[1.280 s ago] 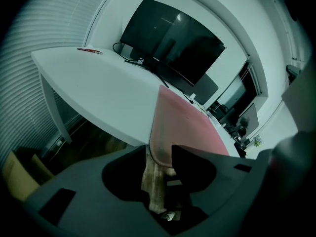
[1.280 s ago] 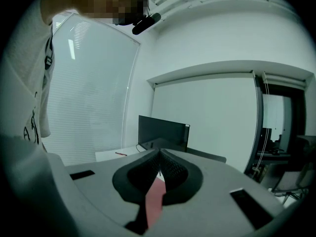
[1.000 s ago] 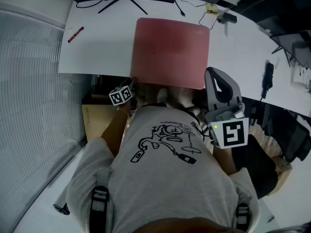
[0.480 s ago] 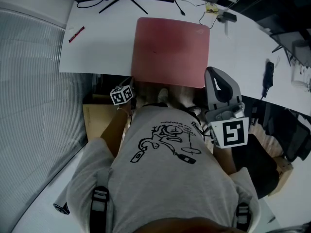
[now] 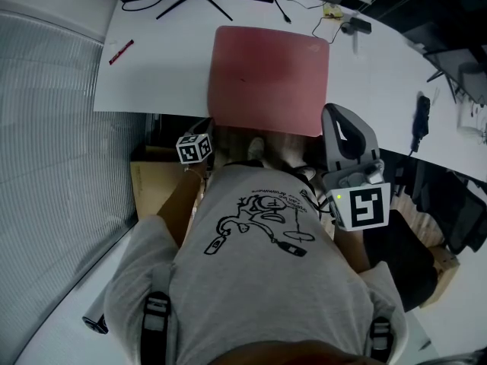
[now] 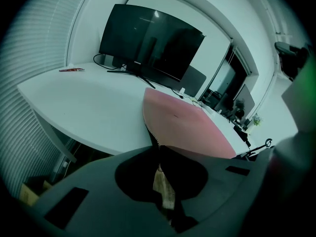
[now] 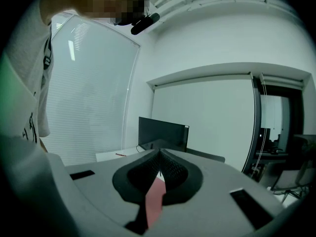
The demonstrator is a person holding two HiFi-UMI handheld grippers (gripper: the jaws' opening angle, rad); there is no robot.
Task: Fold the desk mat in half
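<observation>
A pink desk mat lies flat on the white desk, its near edge at the desk's front edge. My left gripper sits at the mat's near-left corner. In the left gripper view its jaws have just been closing and now pinch that corner, and the mat stretches away beyond them. My right gripper is at the near-right corner. Its jaws meet at the tips, with the pink mat showing in the hollow behind them.
A dark monitor on a spread stand is at the desk's back. A red pen lies far left. Cables trail behind the mat and a black object lies to the right. A cardboard box is under the desk.
The left gripper's marker cube has shifted slightly right, toward the mat's near-left corner. The mat and the right gripper have stayed put.
</observation>
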